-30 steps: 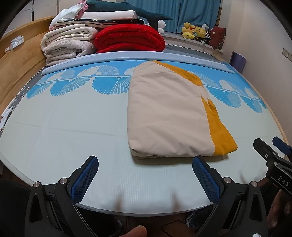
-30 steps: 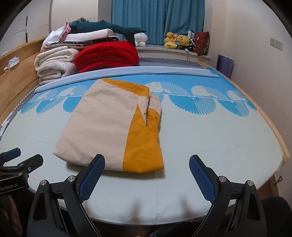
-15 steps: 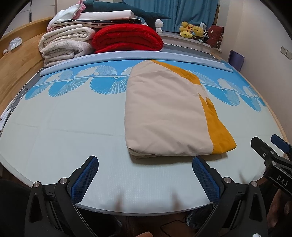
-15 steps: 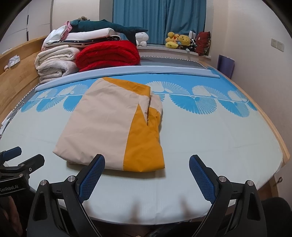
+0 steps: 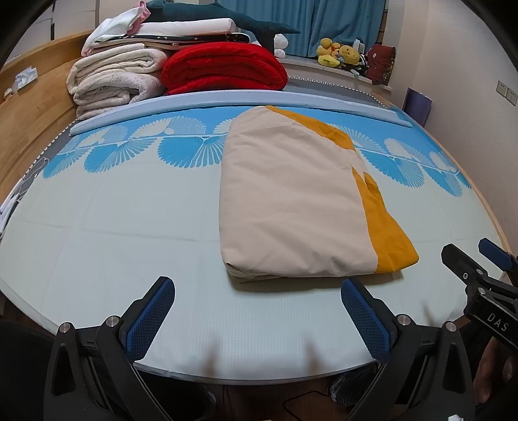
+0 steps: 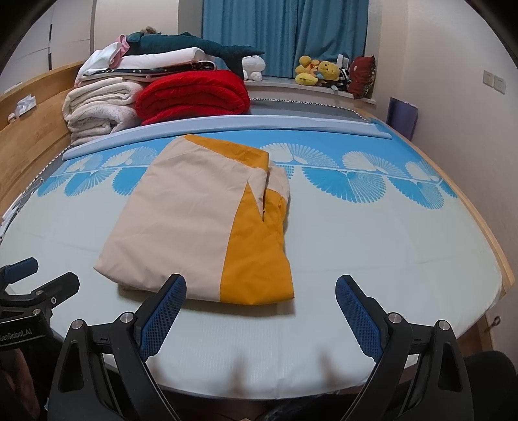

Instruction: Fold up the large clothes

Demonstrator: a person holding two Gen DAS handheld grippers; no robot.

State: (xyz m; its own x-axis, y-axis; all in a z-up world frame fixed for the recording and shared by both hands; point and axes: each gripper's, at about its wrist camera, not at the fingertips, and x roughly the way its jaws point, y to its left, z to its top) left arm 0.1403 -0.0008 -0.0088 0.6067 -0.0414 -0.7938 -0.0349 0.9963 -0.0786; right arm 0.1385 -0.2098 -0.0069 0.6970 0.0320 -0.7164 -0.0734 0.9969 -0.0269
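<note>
A beige and orange garment [image 5: 291, 200] lies folded into a flat rectangle on the bed [image 5: 113, 226]; it also shows in the right wrist view [image 6: 200, 226]. My left gripper [image 5: 255, 311] is open and empty, held near the bed's front edge just short of the garment's near fold. My right gripper [image 6: 260, 307] is open and empty, also at the front edge, its left finger [image 6: 165, 311] close to the garment's near edge. Each gripper shows at the side of the other's view [image 5: 476, 275] [image 6: 35, 288].
Folded white blankets [image 5: 113, 81], a red quilt [image 5: 223, 68] and a dark plush shark [image 5: 226, 16] are stacked at the bed's far side. Plush toys [image 5: 340, 55] sit on the window ledge. A wooden headboard [image 5: 32, 113] runs along the left, a wall on the right.
Both grippers have moved slightly forward and the view has shifted a little. The garment has not moved and both grippers stay open.
</note>
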